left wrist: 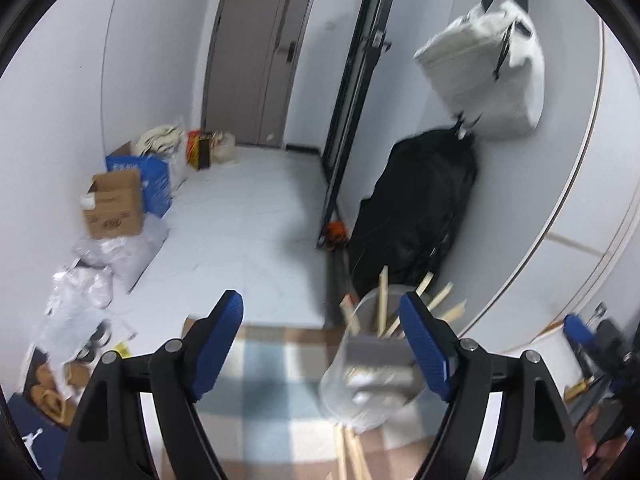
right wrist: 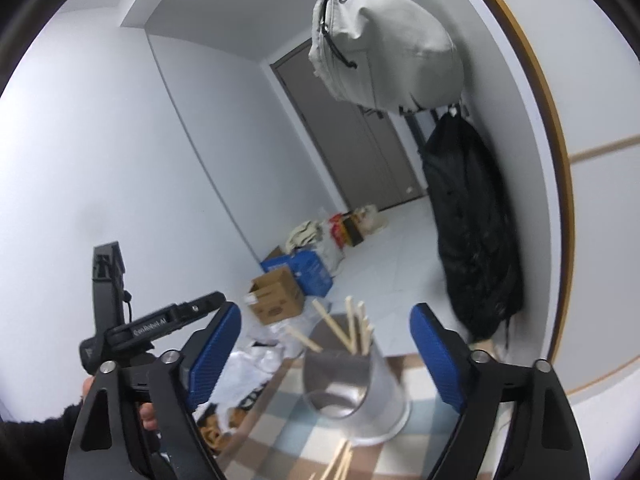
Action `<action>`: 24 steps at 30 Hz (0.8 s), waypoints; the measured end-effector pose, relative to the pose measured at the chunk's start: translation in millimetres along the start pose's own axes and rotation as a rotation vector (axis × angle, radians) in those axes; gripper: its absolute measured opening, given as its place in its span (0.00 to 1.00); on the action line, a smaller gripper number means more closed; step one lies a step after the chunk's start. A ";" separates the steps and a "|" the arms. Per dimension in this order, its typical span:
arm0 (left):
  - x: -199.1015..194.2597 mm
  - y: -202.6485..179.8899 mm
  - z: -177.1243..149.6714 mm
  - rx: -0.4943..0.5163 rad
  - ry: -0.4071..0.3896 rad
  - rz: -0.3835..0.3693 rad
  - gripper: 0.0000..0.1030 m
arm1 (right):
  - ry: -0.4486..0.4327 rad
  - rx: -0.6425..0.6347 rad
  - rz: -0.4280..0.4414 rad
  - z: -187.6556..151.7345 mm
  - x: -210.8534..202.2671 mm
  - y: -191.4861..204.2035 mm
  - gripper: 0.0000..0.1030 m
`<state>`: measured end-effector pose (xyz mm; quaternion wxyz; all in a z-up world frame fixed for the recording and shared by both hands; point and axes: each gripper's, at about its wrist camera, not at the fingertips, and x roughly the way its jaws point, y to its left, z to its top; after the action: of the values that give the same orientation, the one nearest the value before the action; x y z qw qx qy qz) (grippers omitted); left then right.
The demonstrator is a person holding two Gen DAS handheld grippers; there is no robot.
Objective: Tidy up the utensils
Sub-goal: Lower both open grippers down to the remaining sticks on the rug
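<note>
your left hand-held gripper is open wide, and nothing sits between its blue pads. your right hand-held gripper is open wide too, with nothing pinched in it.

the clear cup stands on the checked cloth that covers the surface. in the left view the cup is just in front of the right pad, a bit to the right of the gap. in the right view the cup sits in the middle of the gap, but the pads do not touch it.

wooden chopsticks stand in the cup and lean out in many ways, like a fan. more chopsticks lie flat on the cloth, just on the near side of the cup. you can see those loose chopsticks in the right view too.

past the cup, on the floor, there is a brown cardboard box and a blue box. a black bag leans on the wall behind the cup. a grey bag hangs high above the cup.

to the left of the cup in the right view, your hand holds the other gripper's handle.
</note>
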<state>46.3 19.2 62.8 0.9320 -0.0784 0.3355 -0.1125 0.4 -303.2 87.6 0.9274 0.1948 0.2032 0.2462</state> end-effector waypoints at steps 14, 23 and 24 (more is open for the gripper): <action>63.5 -4.3 -114.2 0.049 0.426 0.103 0.75 | 0.144 0.018 -0.012 -61.2 3.2 0.3 0.88; 100.4 -7.7 -154.2 0.092 0.596 0.146 0.65 | 0.148 0.069 0.003 -64.4 -3.5 -8.7 0.88; 104.0 -7.5 -154.9 0.094 0.604 0.150 0.65 | 0.147 0.072 0.005 -64.7 -3.9 -9.8 0.88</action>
<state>23.4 -26.2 -116.9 0.7985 0.0266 0.5965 -0.0772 -29.6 -296.3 29.6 0.9017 0.2098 0.2791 0.2548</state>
